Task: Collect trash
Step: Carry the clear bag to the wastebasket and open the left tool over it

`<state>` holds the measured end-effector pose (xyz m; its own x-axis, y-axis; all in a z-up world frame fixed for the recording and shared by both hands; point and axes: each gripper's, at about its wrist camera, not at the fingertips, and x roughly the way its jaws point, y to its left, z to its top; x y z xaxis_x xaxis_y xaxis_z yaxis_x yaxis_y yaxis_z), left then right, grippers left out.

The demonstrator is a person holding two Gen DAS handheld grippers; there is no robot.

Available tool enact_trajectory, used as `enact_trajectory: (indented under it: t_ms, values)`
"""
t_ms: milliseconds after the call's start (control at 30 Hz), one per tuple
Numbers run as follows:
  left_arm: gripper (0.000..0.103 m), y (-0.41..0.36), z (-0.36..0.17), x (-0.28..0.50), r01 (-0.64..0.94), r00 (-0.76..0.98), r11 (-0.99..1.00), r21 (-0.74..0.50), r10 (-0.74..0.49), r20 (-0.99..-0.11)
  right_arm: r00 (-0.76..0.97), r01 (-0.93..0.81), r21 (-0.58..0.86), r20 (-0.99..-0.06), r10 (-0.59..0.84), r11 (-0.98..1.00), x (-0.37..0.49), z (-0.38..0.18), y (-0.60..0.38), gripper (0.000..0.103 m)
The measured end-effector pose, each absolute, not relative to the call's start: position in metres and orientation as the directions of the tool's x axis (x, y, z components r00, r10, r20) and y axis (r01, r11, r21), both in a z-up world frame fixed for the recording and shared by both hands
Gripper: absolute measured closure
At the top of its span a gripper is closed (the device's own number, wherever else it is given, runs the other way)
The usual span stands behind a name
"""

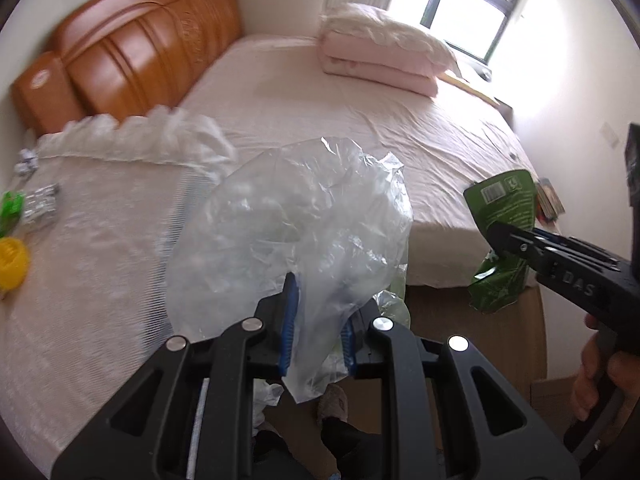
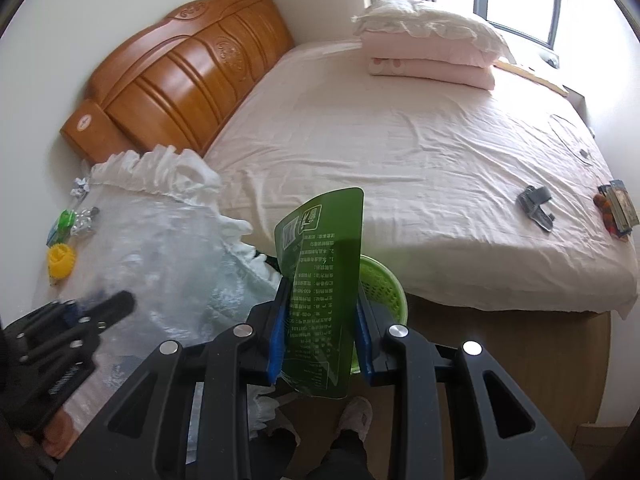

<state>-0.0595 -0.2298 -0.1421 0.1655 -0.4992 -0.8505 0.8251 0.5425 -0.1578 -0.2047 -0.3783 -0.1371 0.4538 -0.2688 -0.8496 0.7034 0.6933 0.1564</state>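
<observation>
Two pieces of trash in hand, both above the floor just off the near edge of the bed. Left gripper clenched on a clear plastic bag: jaws pinching its lower folds, the rest billowing up loose. Likely near weightless, limp, crinkly and slick; apt to slide out of a shallow pinch, so best taken where the film is bunched into several layers, as here. Right gripper clamped on a green wrapper, flat film standing upright between the jaws, printed side toward the camera. Probably light too, but springier than the bag, holding its own shape; a hold across its lower half looks sound, an edge-only hold less so. Green basket right behind the wrapper, against the bed's side, likely the bin for both. More small litter, green, yellow and silvery bits, on the lace-covered surface beside the bed's headboard.
</observation>
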Motion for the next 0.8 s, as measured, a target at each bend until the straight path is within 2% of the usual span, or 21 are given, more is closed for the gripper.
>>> enact_trajectory:
  t_ms: [200,467,533,600,800]
  values:
    - [0.084,-0.282,-0.200,-0.074,0.851,0.095,0.499,-0.167,-0.458,-0.884,0.422,0.717,0.141,-0.867,-0.264,0.682,-0.230,-0.149,-0.393,0.074]
    - [0.083,-0.346,-0.311,-0.077,0.866,0.056,0.487,-0.111,-0.316,-0.947,0.376,0.720,0.109,-0.891,-0.254,0.685,-0.260,-0.163,-0.408,0.074]
    - [0.076,-0.356,-0.331,-0.076,0.867,0.030,0.484,-0.115,-0.281,-0.959,0.364,0.723,0.099,-0.896,-0.256,0.684,-0.264,-0.166,-0.412,0.074]
    - [0.060,-0.361,-0.339,-0.077,0.864,0.033,0.490,-0.111,-0.275,-0.961,0.351,0.729,0.090,-0.900,-0.258,0.679,-0.270,-0.169,-0.417,0.074]
    - [0.036,-0.367,-0.343,-0.075,0.853,0.049,0.510,-0.109,-0.286,-0.957,0.345,0.741,0.095,-0.903,-0.255,0.665,-0.281,-0.173,-0.429,0.074]
